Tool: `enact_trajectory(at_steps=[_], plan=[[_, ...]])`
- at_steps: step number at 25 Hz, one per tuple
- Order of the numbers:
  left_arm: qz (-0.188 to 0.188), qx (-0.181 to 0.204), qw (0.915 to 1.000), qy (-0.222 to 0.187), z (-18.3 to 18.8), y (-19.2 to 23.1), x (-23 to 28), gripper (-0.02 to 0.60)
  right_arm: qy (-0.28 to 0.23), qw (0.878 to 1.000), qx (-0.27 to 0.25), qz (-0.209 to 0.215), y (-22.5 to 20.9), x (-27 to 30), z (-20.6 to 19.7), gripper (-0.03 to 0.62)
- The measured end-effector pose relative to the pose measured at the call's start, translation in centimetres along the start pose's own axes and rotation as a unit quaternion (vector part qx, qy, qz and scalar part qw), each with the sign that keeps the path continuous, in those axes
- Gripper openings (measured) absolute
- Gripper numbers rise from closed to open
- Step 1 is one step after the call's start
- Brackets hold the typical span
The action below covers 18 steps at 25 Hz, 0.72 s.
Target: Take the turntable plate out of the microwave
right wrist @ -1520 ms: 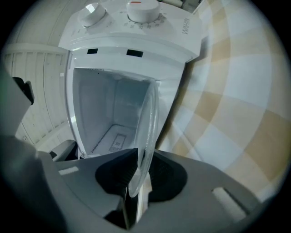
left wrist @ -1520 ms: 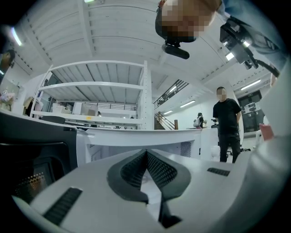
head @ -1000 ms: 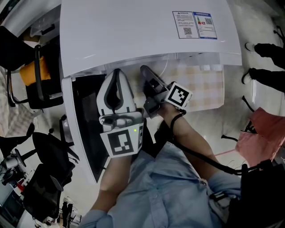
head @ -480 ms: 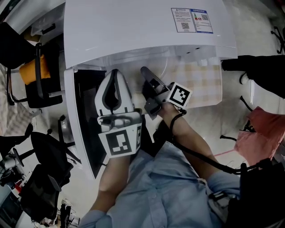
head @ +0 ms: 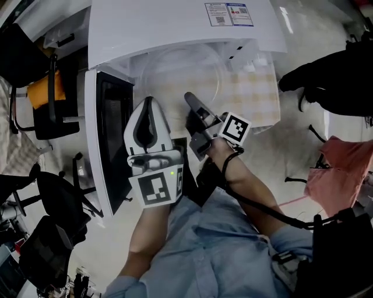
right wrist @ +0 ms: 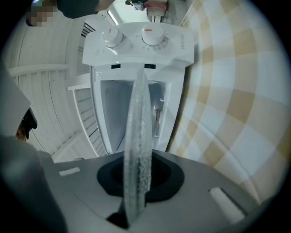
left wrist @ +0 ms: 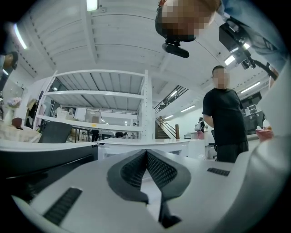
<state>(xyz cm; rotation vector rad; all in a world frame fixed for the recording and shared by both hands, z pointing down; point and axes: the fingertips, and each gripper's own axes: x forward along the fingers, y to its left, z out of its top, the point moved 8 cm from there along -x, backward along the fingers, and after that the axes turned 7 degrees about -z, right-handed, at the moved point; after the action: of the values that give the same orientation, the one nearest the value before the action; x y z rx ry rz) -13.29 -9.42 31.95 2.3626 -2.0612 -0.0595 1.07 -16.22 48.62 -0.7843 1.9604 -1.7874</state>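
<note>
Reference: the microwave (head: 175, 23), white, on the table (head: 274, 137), which is covered in front of it by a checked cloth (head: 256, 93). Its door (head: 111, 134) stands swung out at the left of the opening.

Turntable plate (head: 183, 73): clear glass, roughly level, lying just in front of the microwave's opening and above the cloth. Its outline is faint in the head view, and its far rim cannot be separated from the microwave's front edge, so how much remains inside cannot be determined.

Right gripper (head: 190, 98): in front of the opening. Its fingers (right wrist: 166, 177) have just been closing and are clamped on the near rim of the plate, which the right gripper view shows edge-on between the pads. Past the plate, that view shows the open cavity and two knobs (right wrist: 152, 35) on the control panel beside it.

Left gripper (head: 148, 103): in front of the microwave, between the door and the right gripper. Its fingers (left wrist: 132, 170) are together with nothing between them. It is not touching the plate.

The label (head: 228, 13) on the microwave's top is too small to read. A person (left wrist: 225, 123) in dark clothing stands beyond the table, with the lower body cut off.
</note>
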Motion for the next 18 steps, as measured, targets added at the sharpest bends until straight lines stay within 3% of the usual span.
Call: enact_trajectory(at_steps=[18], plan=[[-0.03, -0.001, 0.9995, -0.005, -0.2, -6.0, -5.3, 0.008, -0.029, 0.998, 0.018, -0.05, -2.5, -10.4, -2.6, 0.026]])
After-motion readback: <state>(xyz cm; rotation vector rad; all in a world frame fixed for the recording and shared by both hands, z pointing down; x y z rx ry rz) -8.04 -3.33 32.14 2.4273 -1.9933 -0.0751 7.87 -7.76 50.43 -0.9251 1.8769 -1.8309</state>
